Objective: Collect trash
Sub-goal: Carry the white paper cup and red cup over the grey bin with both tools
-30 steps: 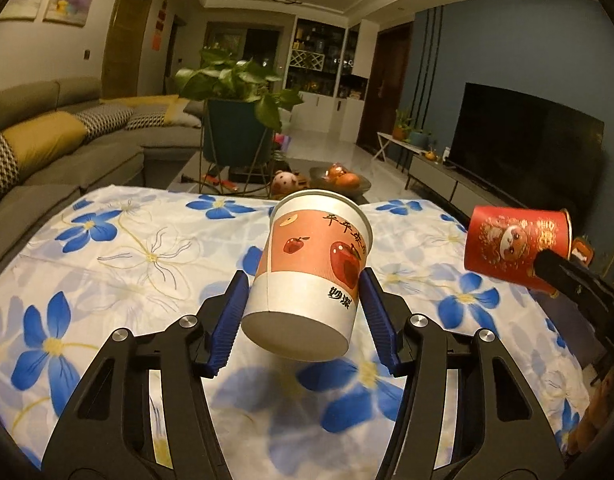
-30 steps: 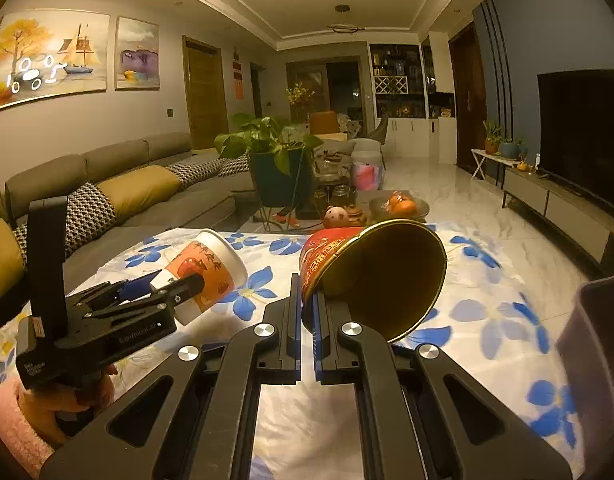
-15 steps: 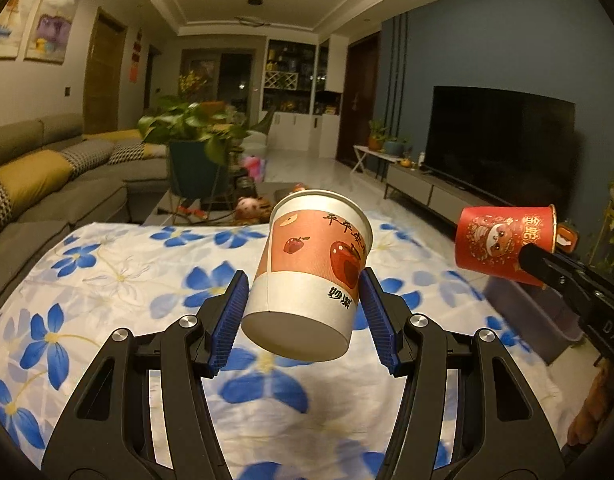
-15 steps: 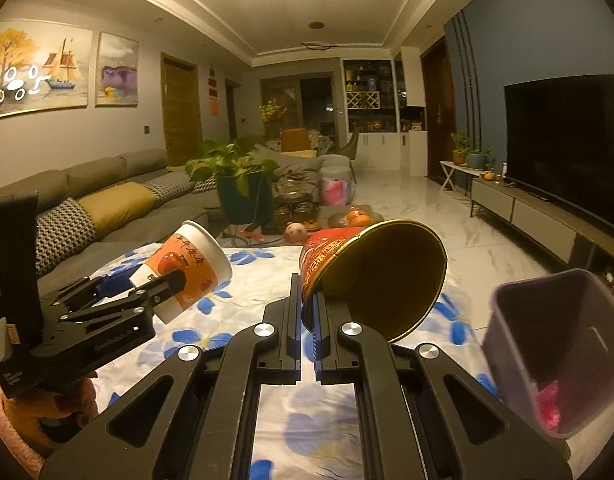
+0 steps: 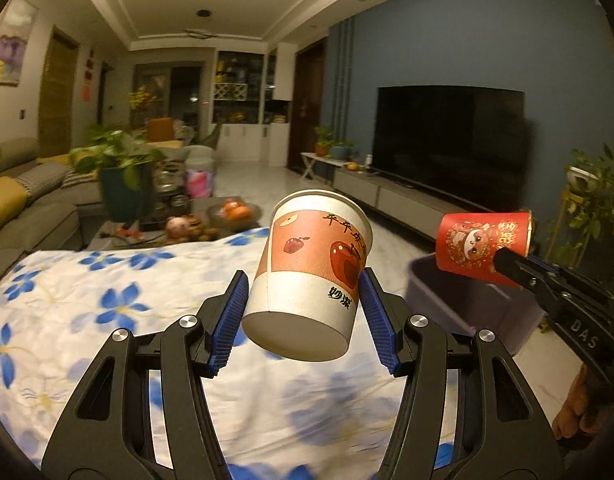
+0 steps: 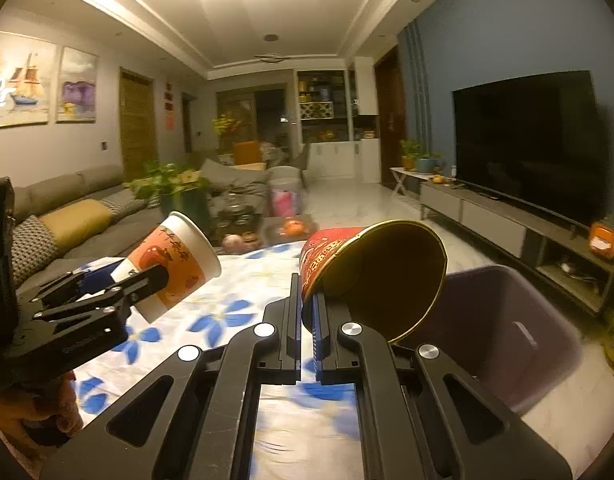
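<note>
Left tongs [image 5: 303, 316] clamp the apple-print cup [image 5: 313, 272] by its sides over the flowered worktop [image 5: 107, 300], right tongs [image 6: 306, 320] pinch the red cup [image 6: 371, 276] by its rim, tipped over the purple bin [image 6: 507, 332], likely for dropping.

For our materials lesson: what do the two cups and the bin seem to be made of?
Apple cup: probably paper, matte printed wall, rolled white rim.
Red cup: likely paper too, with a glossy gold lining inside.
Bin: seemingly plastic, smooth, dull purple-grey moulded walls with rounded corners.
</note>
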A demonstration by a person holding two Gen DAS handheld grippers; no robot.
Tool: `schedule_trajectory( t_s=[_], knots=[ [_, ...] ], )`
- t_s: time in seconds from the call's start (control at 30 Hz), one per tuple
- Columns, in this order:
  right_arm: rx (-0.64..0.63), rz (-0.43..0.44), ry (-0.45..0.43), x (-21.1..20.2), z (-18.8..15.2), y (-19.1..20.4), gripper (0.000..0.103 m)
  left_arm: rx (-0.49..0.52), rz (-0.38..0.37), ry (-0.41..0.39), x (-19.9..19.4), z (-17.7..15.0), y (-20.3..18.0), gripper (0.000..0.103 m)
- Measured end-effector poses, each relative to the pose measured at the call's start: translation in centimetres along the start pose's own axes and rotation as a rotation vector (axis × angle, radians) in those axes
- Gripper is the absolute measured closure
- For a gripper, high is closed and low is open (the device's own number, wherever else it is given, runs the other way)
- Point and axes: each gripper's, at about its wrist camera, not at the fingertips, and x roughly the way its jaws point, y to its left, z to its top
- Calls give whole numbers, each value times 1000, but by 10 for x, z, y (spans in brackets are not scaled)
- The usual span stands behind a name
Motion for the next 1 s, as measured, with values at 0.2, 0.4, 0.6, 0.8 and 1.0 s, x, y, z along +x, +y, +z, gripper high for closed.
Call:
schedule_trajectory(
  t_s=[0.2,0.4,0.6,0.8,1.0],
  knots=[
    [36,-77,-8,-8,0,-43,98,25,-92,-9,20,5,-47,47],
    [66,-147,-5,-12,-5,-79,98,37,-189,-2,47,4,-90,47],
    [97,-190,7,-6,-11,-106,98,54,-242,14,72,-2,-124,47],
    [125,-214,12,-2,-15,-129,98,65,-277,36,99,-6,-144,47],
    [137,-226,16,2,-18,-139,98,64,-313,66,119,-11,-162,47]
  ],
)
